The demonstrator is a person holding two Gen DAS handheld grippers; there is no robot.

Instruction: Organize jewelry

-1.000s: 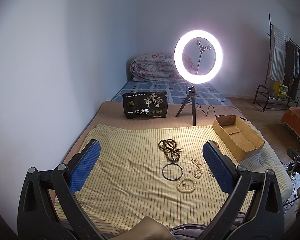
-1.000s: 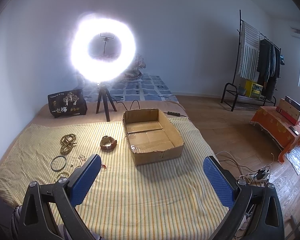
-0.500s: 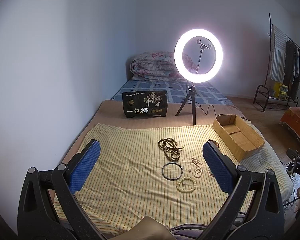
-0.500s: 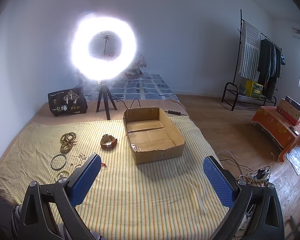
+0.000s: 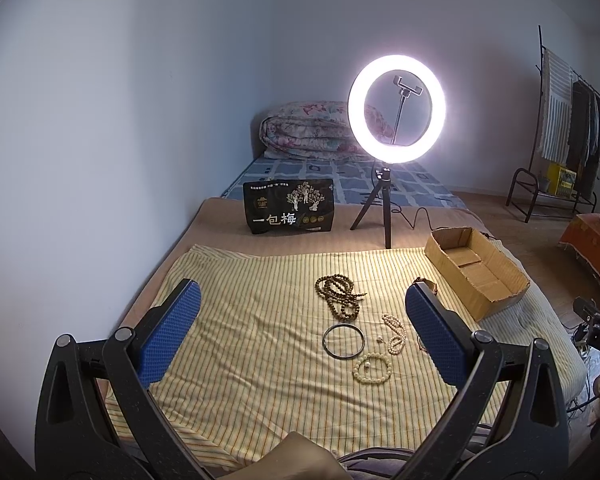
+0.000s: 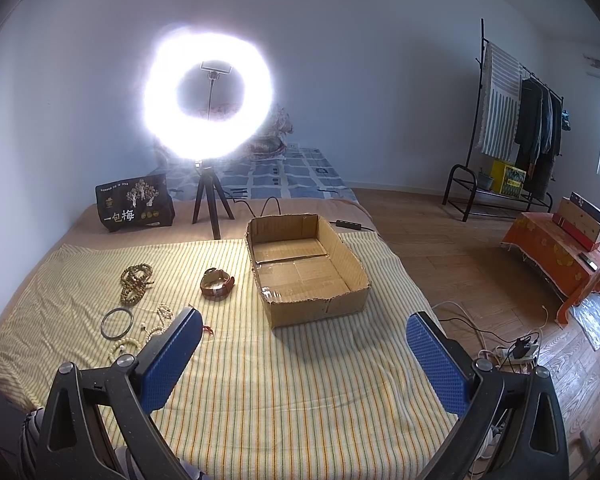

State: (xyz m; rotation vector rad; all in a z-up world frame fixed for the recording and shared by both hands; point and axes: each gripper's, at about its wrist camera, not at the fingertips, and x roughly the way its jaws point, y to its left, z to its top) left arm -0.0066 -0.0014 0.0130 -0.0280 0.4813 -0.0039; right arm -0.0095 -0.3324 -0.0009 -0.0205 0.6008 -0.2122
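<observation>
Jewelry lies on a yellow striped cloth (image 5: 240, 320): a brown bead necklace (image 5: 338, 295) (image 6: 136, 282), a dark bangle (image 5: 344, 341) (image 6: 117, 322), a white bead strand (image 5: 395, 332) and a pale bead bracelet (image 5: 373, 368). A brown watch (image 6: 217, 284) lies left of an open, empty cardboard box (image 6: 304, 268) (image 5: 476, 270). My left gripper (image 5: 298, 336) is open and empty, held above the cloth short of the jewelry. My right gripper (image 6: 304, 364) is open and empty, in front of the box.
A lit ring light on a tripod (image 5: 396, 114) (image 6: 208, 96) and a black bag (image 5: 288, 206) stand behind the cloth. A folded quilt (image 5: 312, 130) lies at the far wall. A clothes rack (image 6: 512, 120), orange table (image 6: 560, 256) and cables (image 6: 516, 348) are at the right.
Both grippers stay open and hold almost still. The right wrist view has shifted very slightly. The jewelry and box have not moved.
</observation>
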